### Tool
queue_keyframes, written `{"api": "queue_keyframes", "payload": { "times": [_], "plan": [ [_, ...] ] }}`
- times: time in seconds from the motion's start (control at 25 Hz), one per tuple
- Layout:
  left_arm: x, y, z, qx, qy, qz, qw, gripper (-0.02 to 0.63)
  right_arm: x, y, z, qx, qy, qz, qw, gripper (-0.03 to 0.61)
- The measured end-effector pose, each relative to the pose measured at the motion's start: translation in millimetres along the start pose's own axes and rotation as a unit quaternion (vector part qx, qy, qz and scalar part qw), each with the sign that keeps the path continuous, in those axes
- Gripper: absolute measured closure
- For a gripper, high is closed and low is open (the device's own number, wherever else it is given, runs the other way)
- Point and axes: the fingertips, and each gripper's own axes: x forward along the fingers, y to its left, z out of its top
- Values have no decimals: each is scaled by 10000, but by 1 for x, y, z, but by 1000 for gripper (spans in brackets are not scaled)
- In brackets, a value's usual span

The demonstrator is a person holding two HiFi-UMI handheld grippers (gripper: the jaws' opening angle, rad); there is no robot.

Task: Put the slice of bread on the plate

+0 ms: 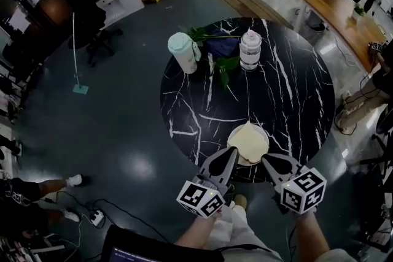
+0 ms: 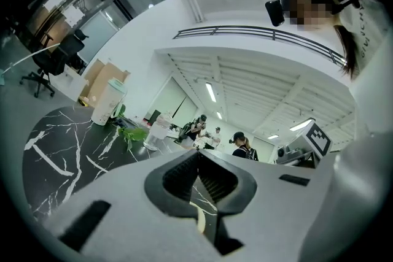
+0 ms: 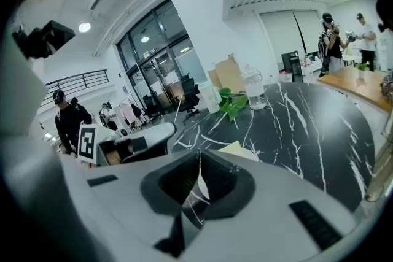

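A pale slice of bread lies on a small white plate near the front edge of the round black marble table. Both grippers hover just in front of that edge, apart from the plate. My left gripper points toward the plate's left side, jaws together and empty. My right gripper sits beside it, jaws also together with nothing in them. In the right gripper view the bread and plate show just past the shut right gripper. The left gripper looks level across the table.
At the table's back stand a mint tumbler, a clear jar with a white lid and green leaves. A wooden table and people are at the far right, an office chair at the left.
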Motion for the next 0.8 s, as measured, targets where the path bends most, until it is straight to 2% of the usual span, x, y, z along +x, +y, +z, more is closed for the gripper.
{"api": "queue_keyframes", "payload": {
  "times": [0.24,0.52,0.8],
  "plan": [
    [1,-17,12,86,-11,-181,9998,606,-11,14,20,-151,-518,-52,9985,568],
    [1,-43,35,169,-104,-334,9992,606,-26,34,45,-402,-745,6,9964,569],
    [0,-56,46,289,-124,-466,9984,606,-37,41,51,-451,-931,-35,9946,569]
  ]
}}
